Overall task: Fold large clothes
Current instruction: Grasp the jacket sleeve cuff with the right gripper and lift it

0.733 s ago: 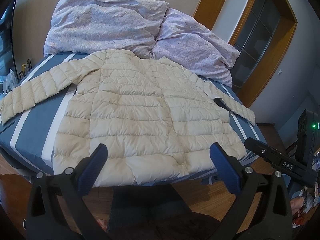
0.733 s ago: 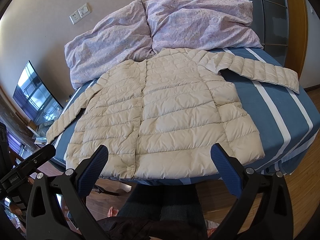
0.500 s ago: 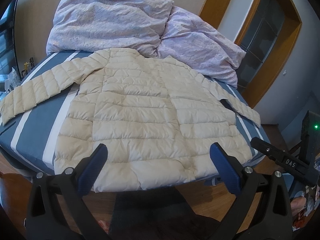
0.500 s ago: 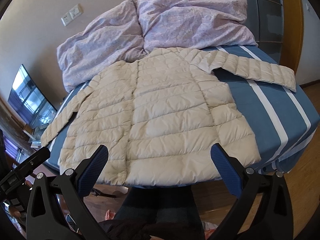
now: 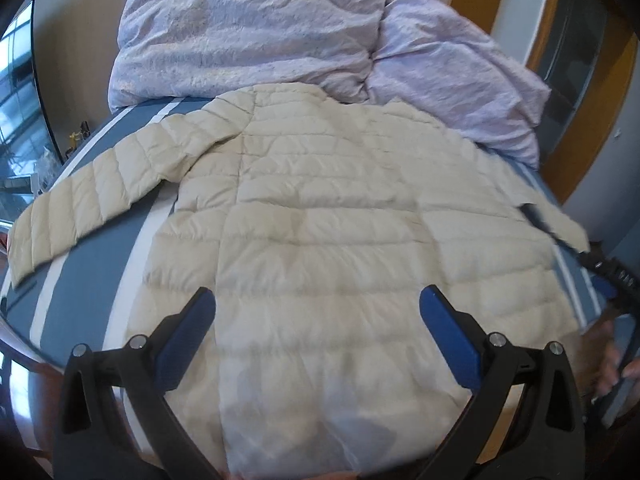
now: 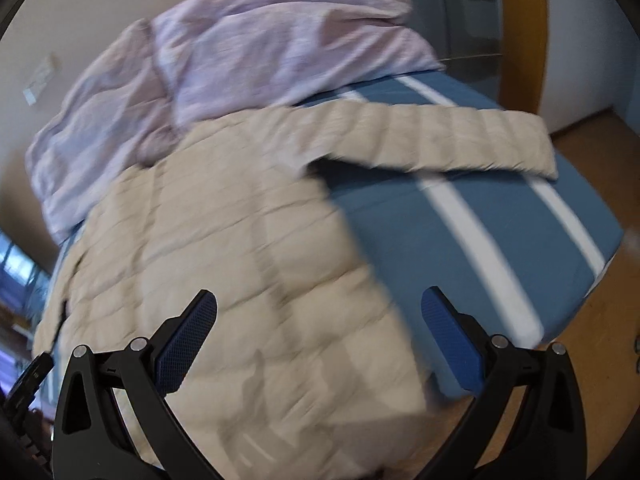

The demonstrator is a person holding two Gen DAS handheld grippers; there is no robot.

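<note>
A cream quilted puffer jacket (image 5: 328, 224) lies flat on the bed, hem toward me, both sleeves spread out. Its left sleeve (image 5: 92, 196) reaches to the bed's left edge. In the right wrist view the jacket (image 6: 224, 264) is blurred and its right sleeve (image 6: 432, 140) stretches across the blue sheet. My left gripper (image 5: 318, 320) is open and empty above the jacket's hem. My right gripper (image 6: 320, 322) is open and empty above the jacket's lower right part. The right gripper's body also shows at the right edge of the left wrist view (image 5: 612, 276).
The bed has a blue sheet with white stripes (image 6: 472, 216). A bunched lilac duvet (image 5: 256, 36) lies at the head of the bed. A wooden door frame (image 5: 588, 120) and wooden floor (image 6: 592, 360) are to the right. A window is at far left.
Both grippers have moved forward over the jacket's hem. The right gripper has swung right, toward the right sleeve, and its view is now motion-blurred. Both stay open.
</note>
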